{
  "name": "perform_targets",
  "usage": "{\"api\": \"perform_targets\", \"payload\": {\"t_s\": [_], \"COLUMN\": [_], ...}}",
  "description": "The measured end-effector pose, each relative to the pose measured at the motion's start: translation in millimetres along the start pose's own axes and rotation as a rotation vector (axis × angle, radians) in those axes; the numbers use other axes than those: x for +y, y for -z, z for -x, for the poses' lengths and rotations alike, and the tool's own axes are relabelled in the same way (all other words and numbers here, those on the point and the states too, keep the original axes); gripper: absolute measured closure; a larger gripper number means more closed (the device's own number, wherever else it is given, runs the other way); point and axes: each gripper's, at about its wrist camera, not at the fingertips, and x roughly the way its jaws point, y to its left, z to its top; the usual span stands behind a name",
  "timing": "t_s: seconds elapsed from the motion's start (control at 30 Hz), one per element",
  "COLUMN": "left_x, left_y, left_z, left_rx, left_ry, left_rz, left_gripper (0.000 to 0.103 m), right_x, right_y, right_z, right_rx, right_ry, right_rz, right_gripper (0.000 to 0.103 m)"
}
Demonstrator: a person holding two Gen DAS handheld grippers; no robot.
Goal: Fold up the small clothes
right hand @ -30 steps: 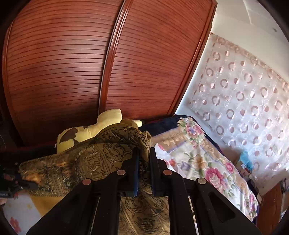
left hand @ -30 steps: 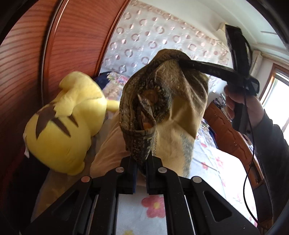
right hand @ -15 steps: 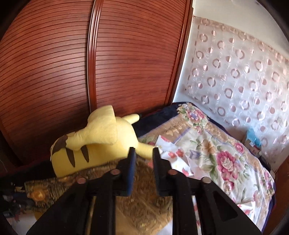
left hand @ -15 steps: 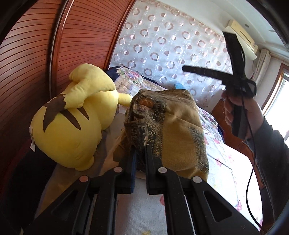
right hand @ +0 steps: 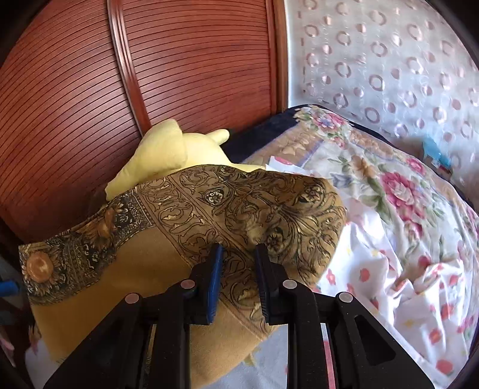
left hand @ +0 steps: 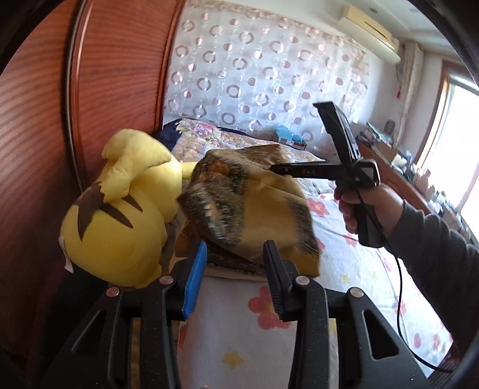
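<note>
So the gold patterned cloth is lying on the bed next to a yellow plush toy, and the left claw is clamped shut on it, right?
Not quite. The gold patterned cloth does lie on the bed beside the yellow plush toy, but the left claw is open, its jaws spread apart with the cloth free ahead of them. The left wrist view shows it.

A yellow plush toy (left hand: 119,215) with brown stripes lay at the left of the frame, against a reddish slatted wooden door (right hand: 149,74). A floral quilt (right hand: 389,185) covered the bed toward the right, before a circle-patterned curtain (left hand: 263,77). An air conditioner (left hand: 371,21) sat at upper right.
</note>
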Motion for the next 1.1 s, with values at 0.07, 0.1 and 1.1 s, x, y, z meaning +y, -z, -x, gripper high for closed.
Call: {"api": "perform_targets", "payload": {"t_s": [0.07, 0.1, 1.1], "left_x": [-12, -17, -197], "left_y": [1, 1, 20], "left_z": [6, 7, 71], "left_rx": [-0.008, -0.011, -0.084], "left_ry": [0.007, 0.011, 0.089], "left_rz": [-0.028, -0.035, -0.207], "left_gripper": [0.063, 0.063, 0.063], "right_x": [5, 9, 100], "right_y": [8, 15, 295], "right_z": [22, 34, 376], "right_rx": [-0.029, -0.039, -0.424], "right_ry": [0.013, 0.008, 0.427], "right_rz": [0.002, -0.010, -0.326], "right_gripper": [0.081, 0.081, 0.032]}}
